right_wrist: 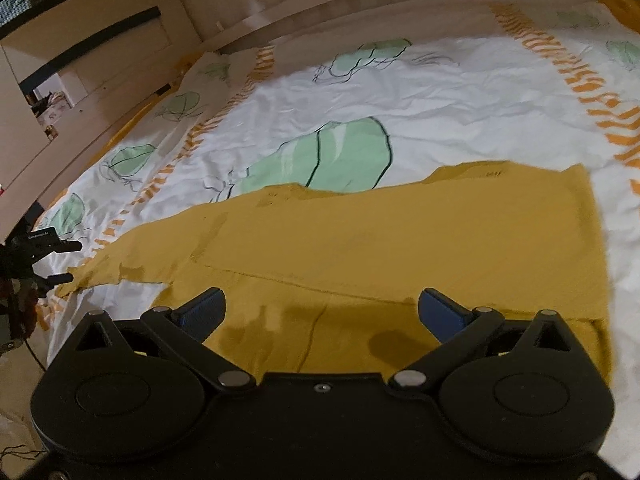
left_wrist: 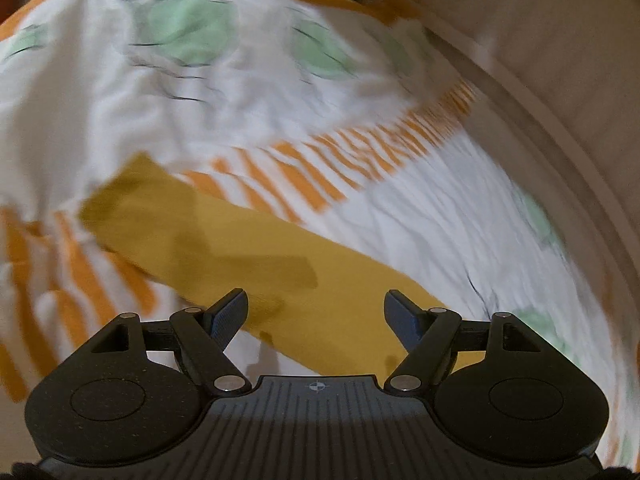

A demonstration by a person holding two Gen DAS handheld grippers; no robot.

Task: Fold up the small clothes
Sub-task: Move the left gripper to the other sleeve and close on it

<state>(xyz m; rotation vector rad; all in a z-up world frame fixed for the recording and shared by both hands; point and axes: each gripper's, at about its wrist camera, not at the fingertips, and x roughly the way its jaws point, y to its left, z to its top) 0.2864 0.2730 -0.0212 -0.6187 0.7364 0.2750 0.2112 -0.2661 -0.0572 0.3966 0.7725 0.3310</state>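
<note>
A mustard-yellow long-sleeved top (right_wrist: 400,240) lies flat on the bed cover, one sleeve (right_wrist: 132,252) stretched out to the left. My right gripper (right_wrist: 320,296) hovers open over the near edge of the top, with nothing between its blue pads. The left wrist view is blurred by motion. In it my left gripper (left_wrist: 316,300) is open above the same yellow sleeve (left_wrist: 180,232), which runs diagonally under the fingers without being pinched. In the right wrist view the left gripper (right_wrist: 70,262) shows at the far left edge, next to the sleeve's end.
The bed cover (right_wrist: 440,92) is white with green leaf prints and orange striped bands. A pale wooden bed frame (right_wrist: 280,8) runs along the far side, with shelves (right_wrist: 60,92) beyond it at the upper left. The frame's rail (left_wrist: 560,80) also curves along the right.
</note>
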